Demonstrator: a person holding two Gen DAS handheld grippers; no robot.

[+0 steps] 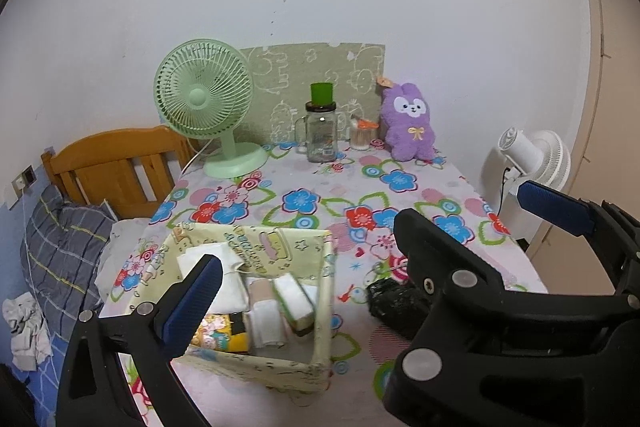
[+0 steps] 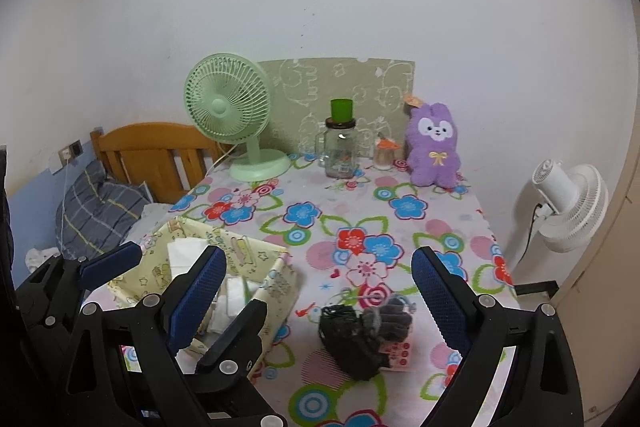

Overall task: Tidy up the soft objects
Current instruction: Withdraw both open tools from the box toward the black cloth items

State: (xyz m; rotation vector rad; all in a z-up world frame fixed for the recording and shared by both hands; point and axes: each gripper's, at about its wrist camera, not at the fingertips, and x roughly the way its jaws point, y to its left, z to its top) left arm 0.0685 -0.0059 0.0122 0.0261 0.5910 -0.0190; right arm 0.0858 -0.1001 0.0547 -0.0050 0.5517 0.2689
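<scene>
The right gripper (image 2: 320,291) hangs above the near end of the flower-print tablecloth (image 2: 332,203), its blue-padded jaws spread wide and empty. Directly between and just below them lies a crumpled dark grey-black knitted cloth bundle (image 2: 360,331), resting on the tablecloth and partly on a small pink card (image 2: 398,353).

To this gripper's left, the left gripper (image 1: 360,251) is likewise spread wide with nothing in it, poised over the pale yellow fabric storage box (image 1: 256,307). One blue pad sits above the box's near-left corner. Inside the box are folded white soft items (image 1: 224,267) and a yellow printed packet (image 1: 220,337).

Further ahead, at the table's far edge, stand a mint-green desk fan (image 1: 204,95), a clear glass jar with a green cup on top (image 1: 322,131), and a purple plush rabbit (image 1: 408,123) upright against the wall.

A white fan (image 2: 568,203) stands beyond the table's right side.
</scene>
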